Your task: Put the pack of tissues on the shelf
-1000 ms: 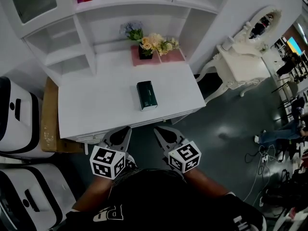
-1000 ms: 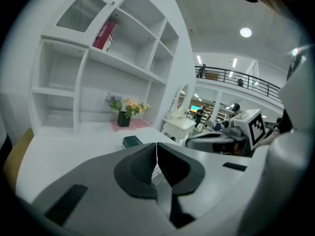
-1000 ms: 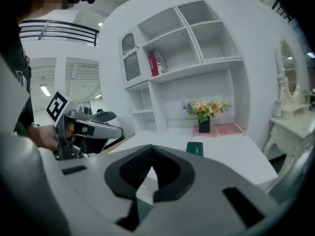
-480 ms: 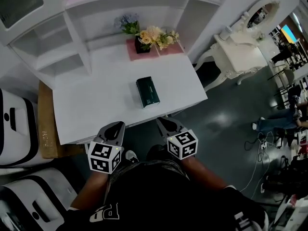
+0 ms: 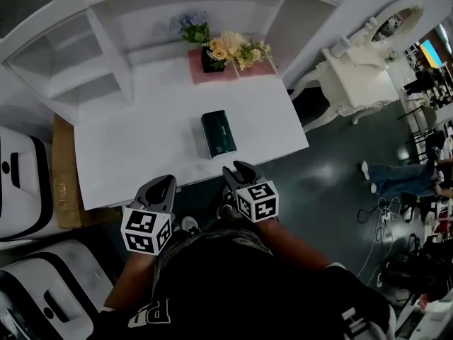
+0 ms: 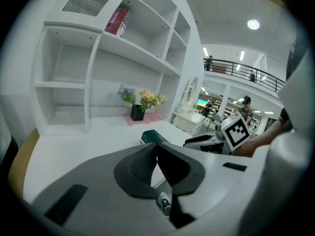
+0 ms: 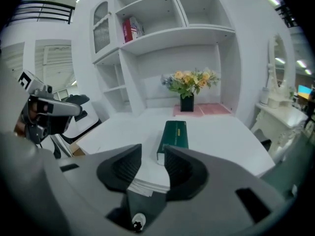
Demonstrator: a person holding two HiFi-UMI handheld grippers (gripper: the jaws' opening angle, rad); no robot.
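Observation:
The pack of tissues point(image 5: 218, 133) is a dark green box that lies flat in the middle of the white desk point(image 5: 134, 154). It also shows in the right gripper view point(image 7: 174, 136) and the left gripper view point(image 6: 153, 136). My right gripper point(image 5: 236, 171) hovers at the desk's front edge, just short of the pack. Its jaws point(image 7: 152, 154) have just been opening, and nothing is between them. My left gripper point(image 5: 165, 184) is shut and empty point(image 6: 156, 146), to the left and below the desk edge. White shelves point(image 5: 106, 55) rise behind the desk.
A dark vase of flowers point(image 5: 216, 52) stands on a pink mat at the back of the desk. Red books point(image 7: 130, 29) sit on an upper shelf. A white dressing table point(image 5: 361, 76) is at the right, white machines point(image 5: 21, 183) and a brown box point(image 5: 64, 183) at the left.
Both grippers have moved toward the desk's front edge, the right one further. The right gripper's jaws have parted. The tissue pack has not moved.

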